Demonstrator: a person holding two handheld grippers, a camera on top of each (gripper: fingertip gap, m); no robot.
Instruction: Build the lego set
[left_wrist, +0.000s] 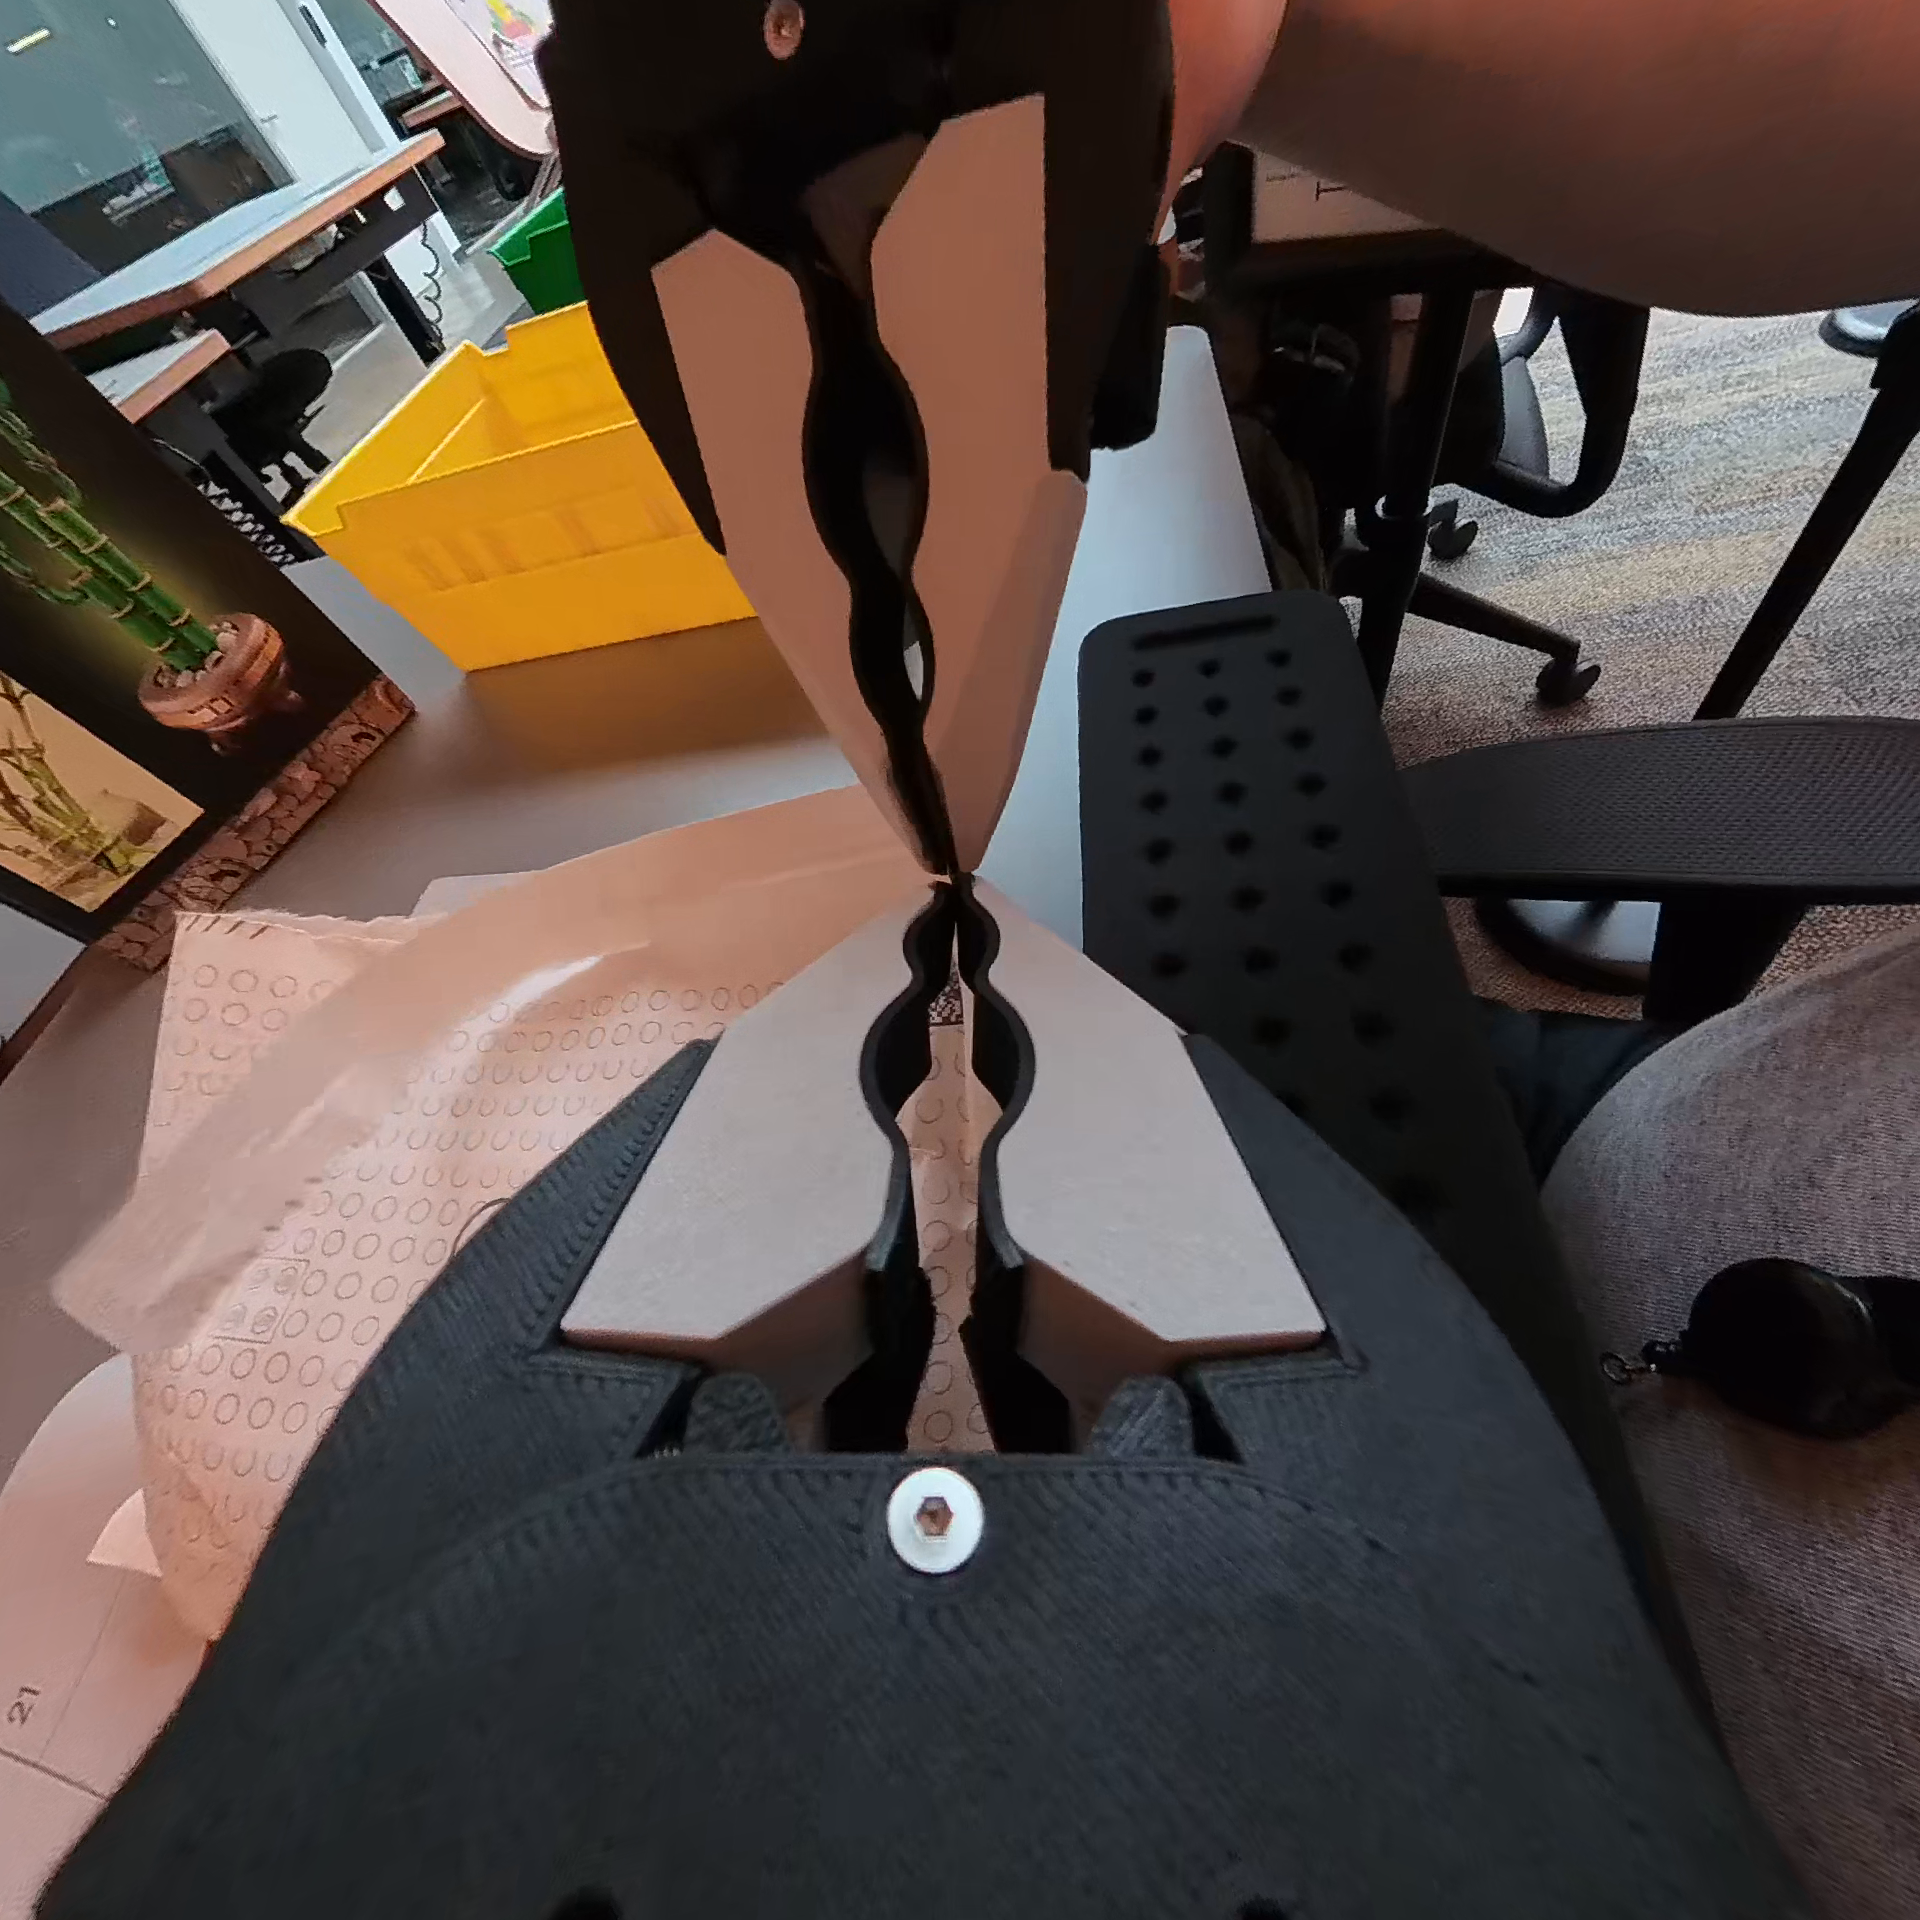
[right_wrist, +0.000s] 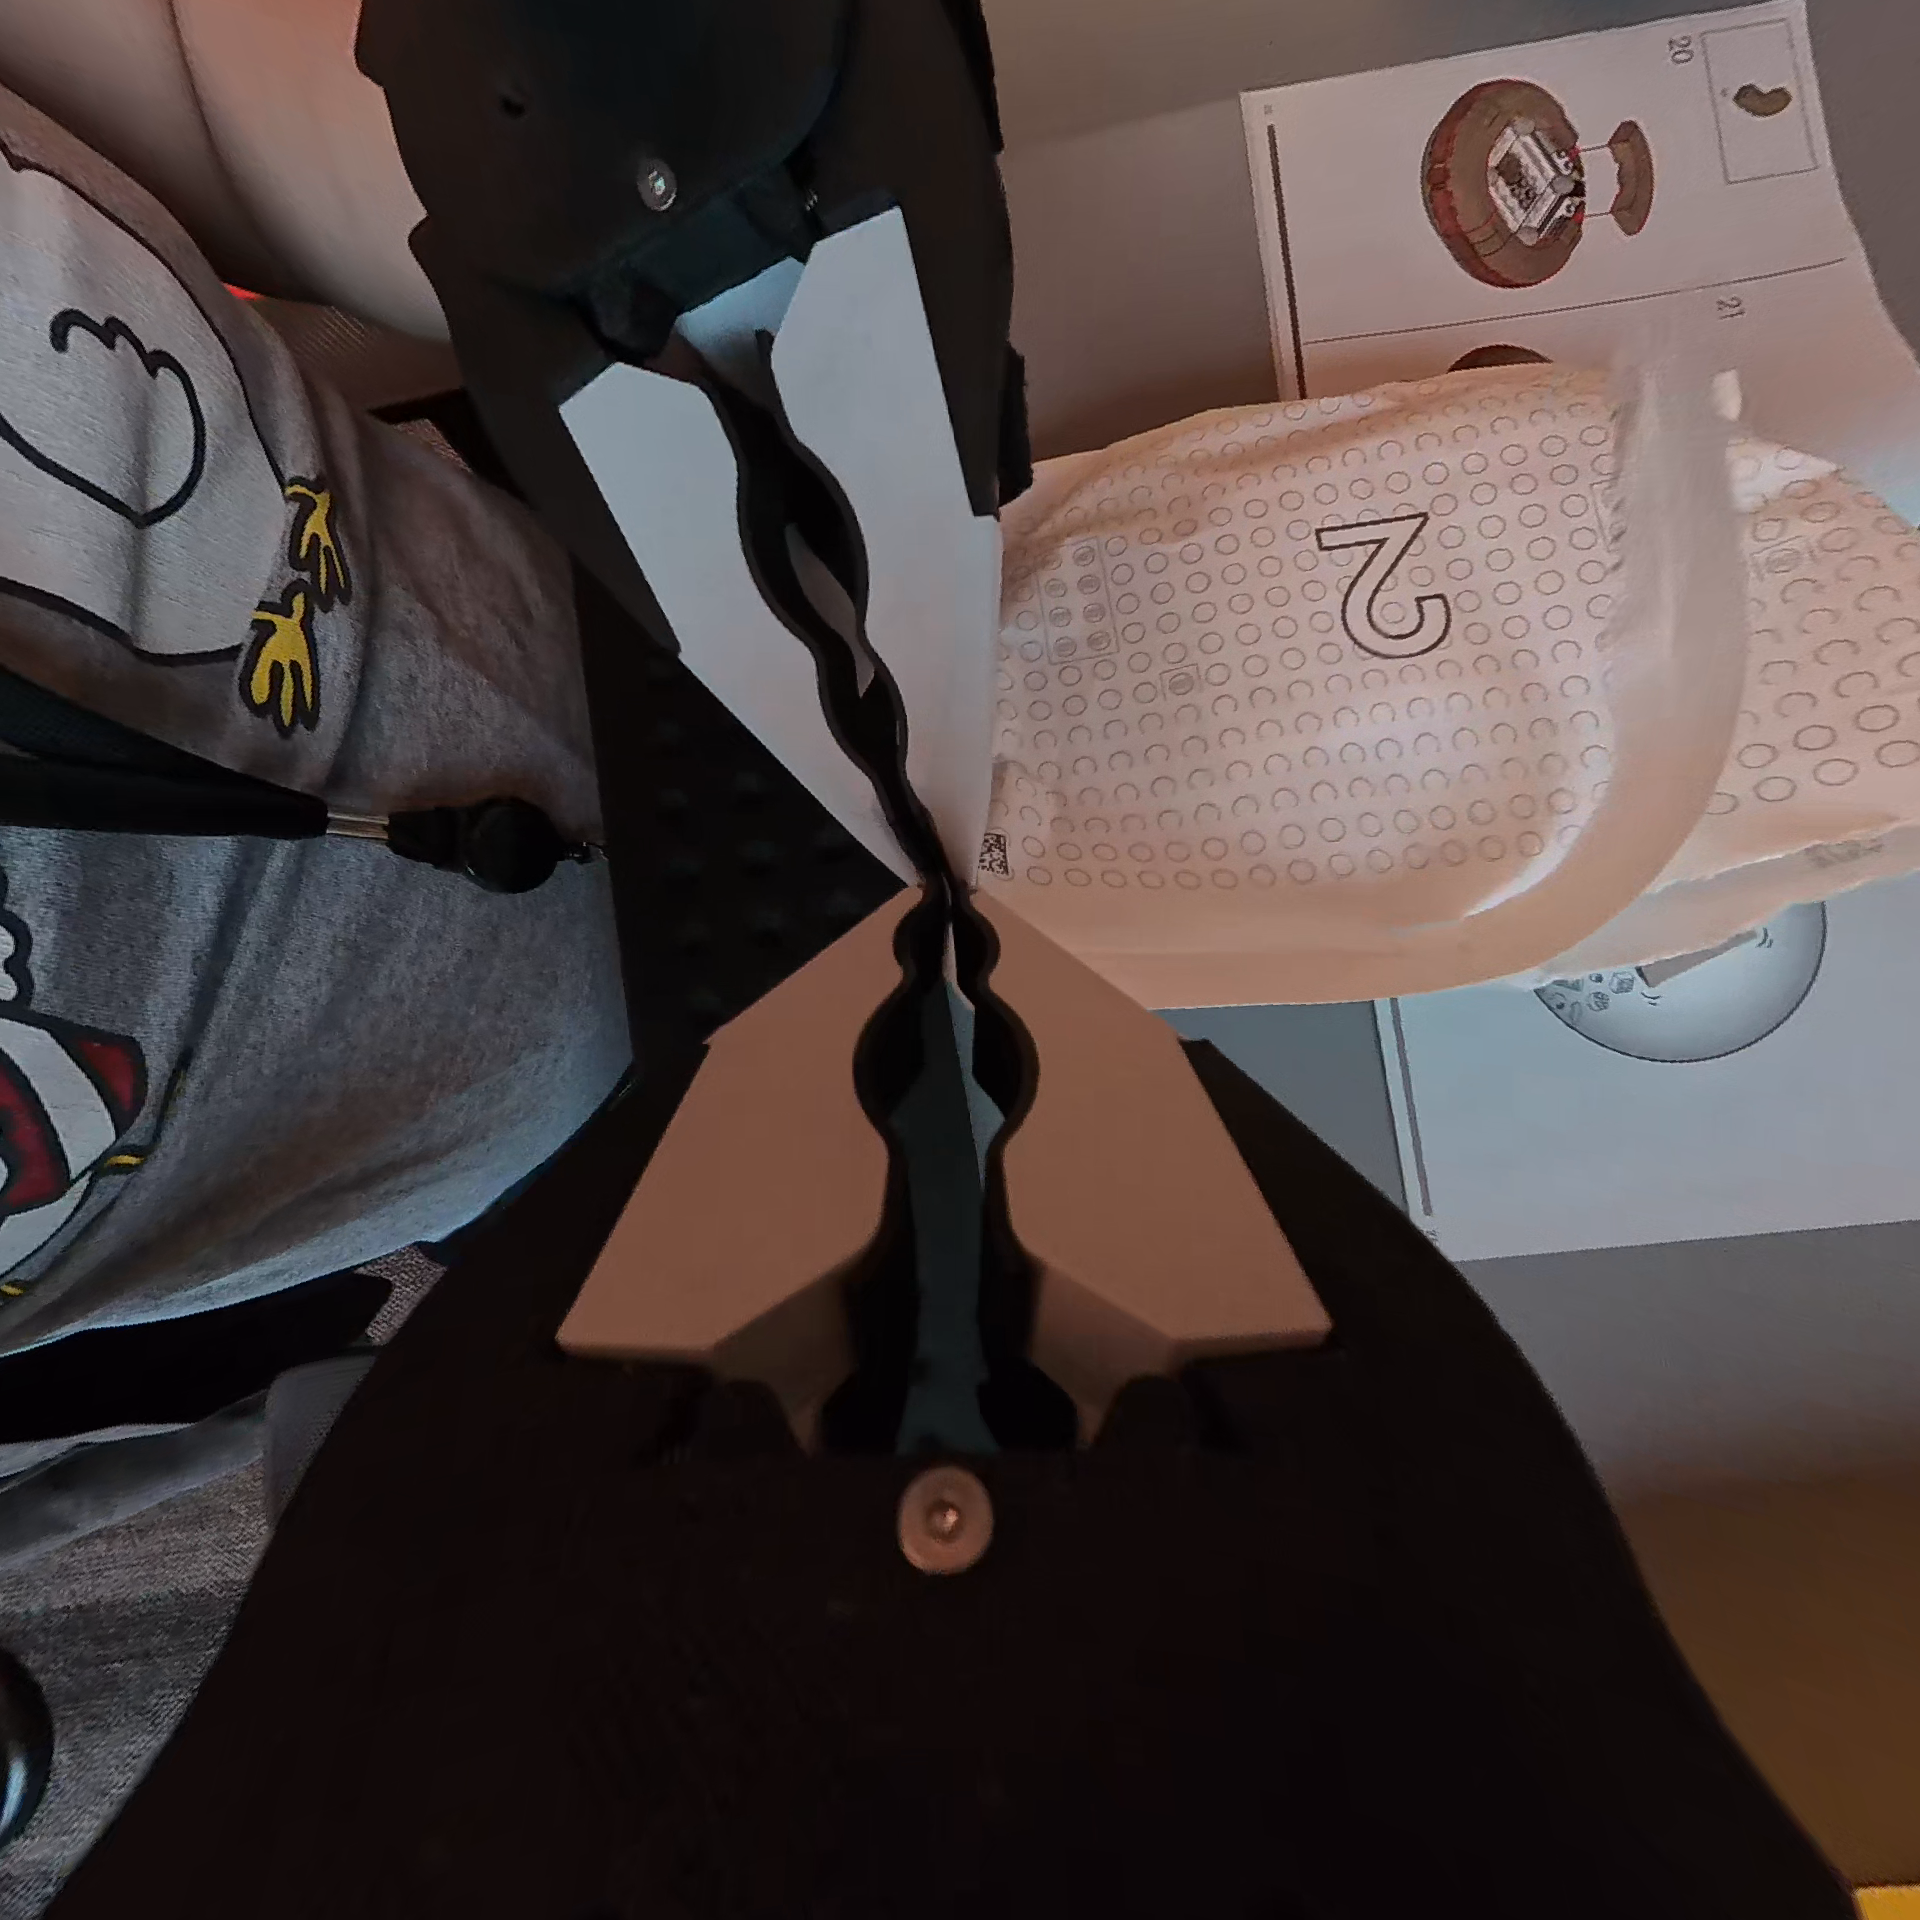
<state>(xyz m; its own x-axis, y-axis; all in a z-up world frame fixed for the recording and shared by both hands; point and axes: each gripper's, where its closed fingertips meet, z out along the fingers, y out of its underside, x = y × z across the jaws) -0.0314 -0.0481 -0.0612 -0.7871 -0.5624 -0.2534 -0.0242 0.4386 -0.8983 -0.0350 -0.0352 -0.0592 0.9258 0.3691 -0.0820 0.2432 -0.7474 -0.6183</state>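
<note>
A white paper Lego bag (left_wrist: 436, 1101) printed with small circles hangs over the table, blurred at its left end in the left wrist view. In the right wrist view the bag (right_wrist: 1351, 707) spreads to the right. My left gripper (left_wrist: 951, 902) is shut on the bag's edge, and the paper shows in the gap between its fingers. My right gripper (left_wrist: 940, 860) comes down from above, tip to tip with the left. In the right wrist view my right gripper (right_wrist: 943, 912) is shut on the same edge, and my left gripper (right_wrist: 925, 871) meets it from above.
The open instruction booklet (right_wrist: 1558, 239) lies under the bag. The Lego box (left_wrist: 125, 665) with a bamboo picture stands at the left, and a yellow bin (left_wrist: 520, 520) behind. A black perforated plate (left_wrist: 1247, 831) and office chairs are to the right. A person's grey sweatshirt (right_wrist: 260, 987) is close.
</note>
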